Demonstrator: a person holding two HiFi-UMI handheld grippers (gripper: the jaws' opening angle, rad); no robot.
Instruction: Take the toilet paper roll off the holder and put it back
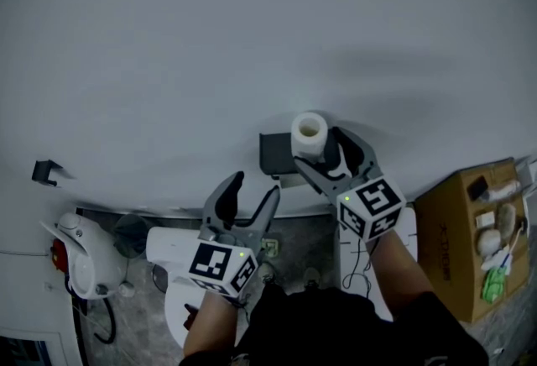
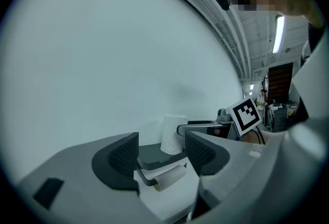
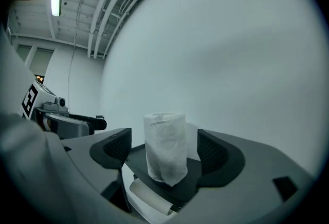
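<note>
Currently: toilet paper roll (image 3: 165, 153) stands upright on the top shelf of the wall holder (image 1: 273, 153), between the jaws of the right gripper (image 1: 317, 148). Those jaws are spread wide, with a gap on each side and the pads off the paper. Left gripper (image 1: 256, 186) is likewise spread and empty, near the holder. A thinner roll (image 2: 172, 176) hangs on the bar beneath. Judgement: the roll sits on the holder, unheld. Whether removal is pending or the return is finished, cannot tell.

a brown cardboard box (image 1: 453, 247) is sitting at your right, and a white rounded plastic appliance (image 1: 84, 259) is sitting low at your left.
</note>
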